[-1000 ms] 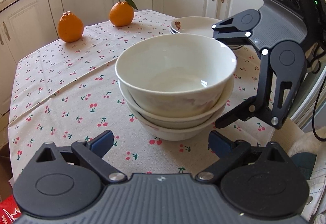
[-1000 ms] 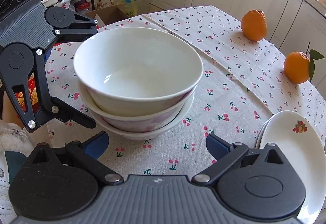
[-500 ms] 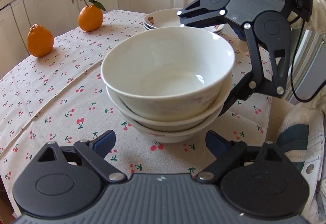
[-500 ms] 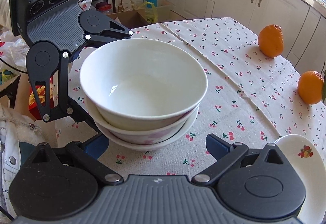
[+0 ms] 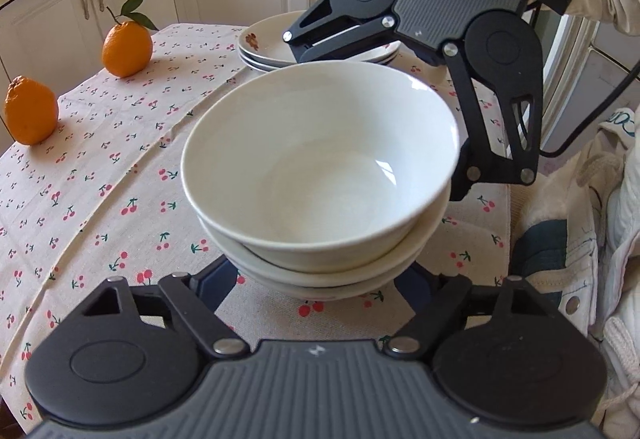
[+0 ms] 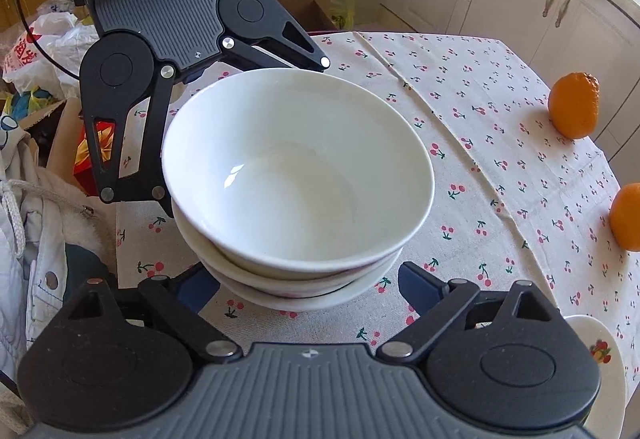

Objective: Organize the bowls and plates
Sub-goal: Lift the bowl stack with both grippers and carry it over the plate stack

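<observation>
- The cherry-print tablecloth point(image 5: 100, 179) spreads under everything.
- The stack of white bowls point(image 5: 320, 175) sits between my two grippers.
- My left gripper point(image 5: 320, 285) is closing around its base.
- My right gripper point(image 6: 308, 287) narrows too, pads not clearly touching.

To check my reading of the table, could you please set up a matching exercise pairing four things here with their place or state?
Things:
1. stack of bowls
2. stack of plates
3. orange with a leaf
4. tablecloth

Places or states:
A. printed with small cherries
B. nested, between the two grippers
C. beyond the bowls in the left wrist view, flower mark on the top one
D. standing on the cloth beside a second, leafless orange

Pairs: 1-B, 2-C, 3-D, 4-A
</observation>
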`<state>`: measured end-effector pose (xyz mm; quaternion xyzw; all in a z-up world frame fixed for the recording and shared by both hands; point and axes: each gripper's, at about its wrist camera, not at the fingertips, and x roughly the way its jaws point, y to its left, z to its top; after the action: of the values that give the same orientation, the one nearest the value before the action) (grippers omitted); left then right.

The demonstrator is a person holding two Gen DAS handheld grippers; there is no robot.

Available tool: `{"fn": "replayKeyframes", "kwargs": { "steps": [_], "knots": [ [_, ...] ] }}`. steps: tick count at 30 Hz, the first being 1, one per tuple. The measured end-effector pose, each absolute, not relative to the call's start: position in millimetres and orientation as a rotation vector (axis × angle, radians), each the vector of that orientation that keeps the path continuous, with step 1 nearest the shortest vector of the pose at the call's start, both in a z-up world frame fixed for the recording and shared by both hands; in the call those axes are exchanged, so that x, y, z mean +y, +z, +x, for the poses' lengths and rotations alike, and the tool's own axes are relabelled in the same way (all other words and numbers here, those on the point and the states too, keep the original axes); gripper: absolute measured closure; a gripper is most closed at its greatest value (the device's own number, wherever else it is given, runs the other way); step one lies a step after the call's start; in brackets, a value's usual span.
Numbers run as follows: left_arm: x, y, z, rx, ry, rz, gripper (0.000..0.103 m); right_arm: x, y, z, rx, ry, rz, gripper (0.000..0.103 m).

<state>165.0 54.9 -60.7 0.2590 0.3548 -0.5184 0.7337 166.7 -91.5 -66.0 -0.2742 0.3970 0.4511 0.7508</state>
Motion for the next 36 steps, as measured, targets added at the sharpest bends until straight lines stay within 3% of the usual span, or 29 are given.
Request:
{"fn": "replayKeyframes", "kwargs": {
  "steps": [7,14,36],
  "knots": [
    [52.5,-60.7,168.5,0.788,-1.174,0.596,0.019,-91.5,-67.8,170.2,0.888,1.022,-0.596,0.006],
    [51.4,-60.9,169.6,0.775,-1.207,0.609,0.022,-90.2,-64.6,170.6,0.903,1.058,-0.597,0.015],
    [39.3,-44.5,156.4,0.754,-1.186,0.623,0.022,-100.5,-50.9,164.2,0.905,1.043,-0.577,0.016]
  ]
}}
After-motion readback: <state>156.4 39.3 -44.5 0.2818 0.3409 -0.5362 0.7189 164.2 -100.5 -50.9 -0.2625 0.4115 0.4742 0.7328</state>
